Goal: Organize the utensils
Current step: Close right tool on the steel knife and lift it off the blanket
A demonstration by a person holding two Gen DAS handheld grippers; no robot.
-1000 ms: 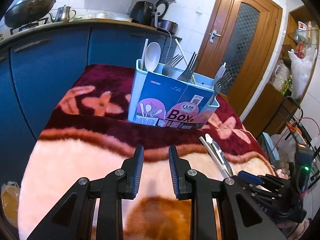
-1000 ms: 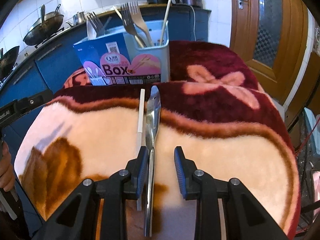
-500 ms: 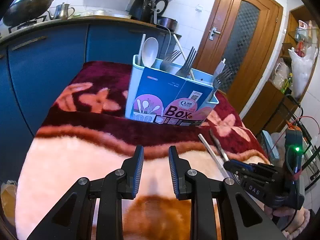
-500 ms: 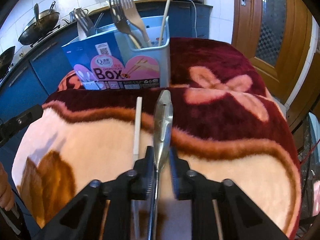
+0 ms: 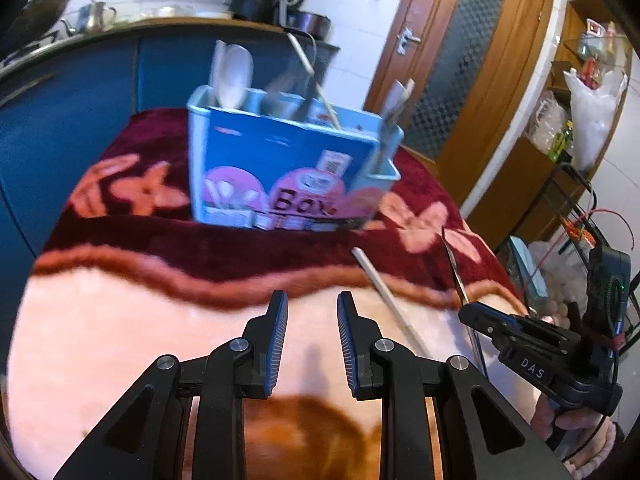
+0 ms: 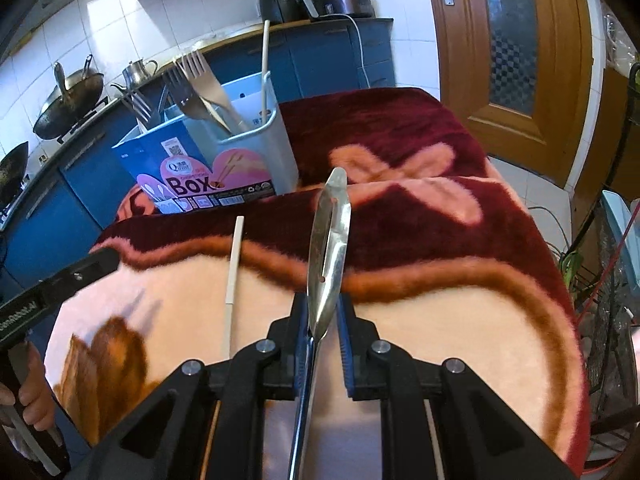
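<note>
A pale blue utensil box [image 5: 288,168] [image 6: 240,152] with a "Box" label stands on the blanket, holding forks, a spoon and chopsticks. My right gripper [image 6: 324,316] is shut on a steel peeler [image 6: 328,248] and holds it lifted above the blanket, tip toward the box; the peeler shows edge-on in the left wrist view [image 5: 454,268]. A white chopstick [image 6: 233,276] [image 5: 388,292] lies on the blanket left of the peeler. My left gripper [image 5: 312,332] is open and empty over the pink part of the blanket, in front of the box.
A red and pink flowered blanket [image 6: 420,320] covers the table. Blue kitchen cabinets [image 5: 60,92] with woks and a kettle stand behind. A wooden door [image 6: 504,40] is at the right, shelves and a wire rack [image 5: 580,208] beside the table's right edge.
My right gripper closed on the peeler and lifted it off the blanket, leaving the chopstick lying. My left gripper moved a little closer to the box, still open.
</note>
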